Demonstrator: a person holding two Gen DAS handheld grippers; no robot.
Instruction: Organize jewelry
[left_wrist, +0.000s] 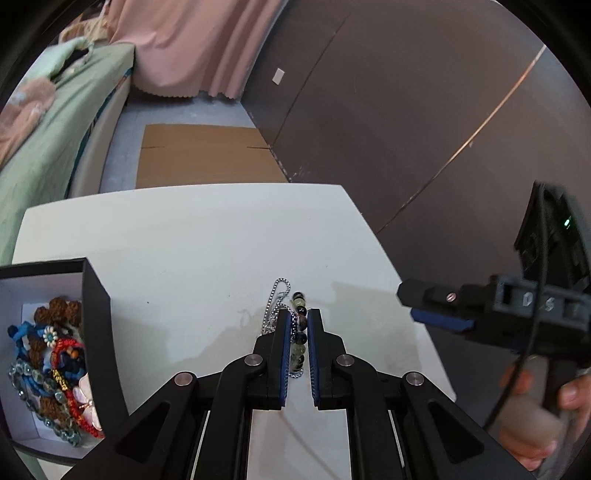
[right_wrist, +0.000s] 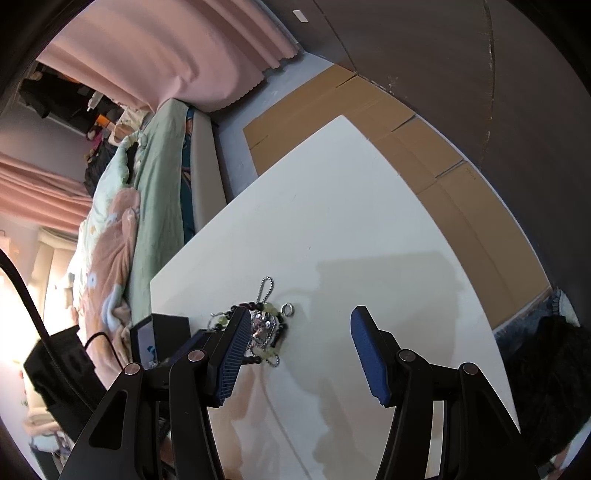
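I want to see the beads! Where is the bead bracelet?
In the left wrist view, the bead bracelet sits pinched in the left gripper, beside a silver chain, right of the black box.

The left gripper (left_wrist: 298, 332) is black plastic, with two flat fingers (left_wrist: 283, 354) lined in ribbed blue rubber and round silver pins (left_wrist: 253, 359) on its jointed links. The right gripper (right_wrist: 299, 354) is built the same way, with blue ribbed pads (right_wrist: 369, 358) and silver pins (right_wrist: 405, 355). Seen beside the left gripper, it has a small screw (left_wrist: 450, 296) in its finger, pale letters (left_wrist: 539, 301) moulded on its black body, a thin black cable (left_wrist: 537, 332) and a tiny green light (left_wrist: 567, 222).
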